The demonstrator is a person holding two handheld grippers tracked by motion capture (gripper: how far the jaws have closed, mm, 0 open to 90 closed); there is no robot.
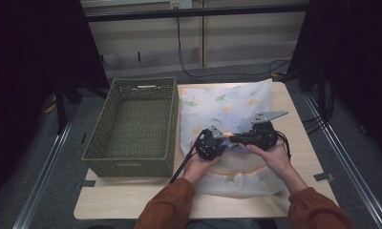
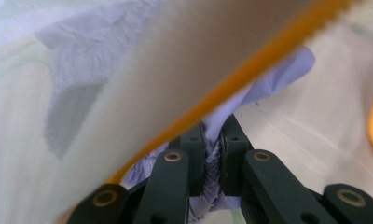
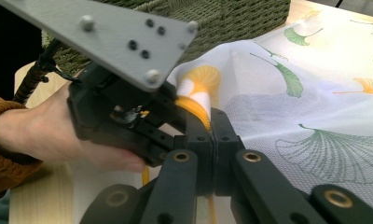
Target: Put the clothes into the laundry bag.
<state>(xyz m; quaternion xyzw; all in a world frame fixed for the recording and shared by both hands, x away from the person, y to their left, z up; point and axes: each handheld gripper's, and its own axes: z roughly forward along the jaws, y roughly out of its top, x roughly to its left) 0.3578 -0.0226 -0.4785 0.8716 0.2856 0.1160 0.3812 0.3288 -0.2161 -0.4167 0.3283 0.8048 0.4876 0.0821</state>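
A white see-through bag (image 1: 227,102) printed with green and orange ginkgo leaves lies on the table. Both grippers meet over its middle. My left gripper (image 1: 225,139) (image 2: 213,130) is shut on a fold of lavender cloth (image 2: 82,56), with the bag's orange edge (image 2: 250,70) running slantwise just above the jaws. From the right, my right gripper (image 1: 237,137) (image 3: 211,121) is shut on the bag's orange-trimmed edge (image 3: 194,109), tip to tip with the left one. A hand in a rust-coloured sleeve holds each gripper.
A green woven basket (image 1: 99,121) (image 3: 231,14) stands on the left half of the light wooden table (image 1: 132,195), right beside the bag. Black cables trail from the grippers toward the front edge. Dark curtains flank the table.
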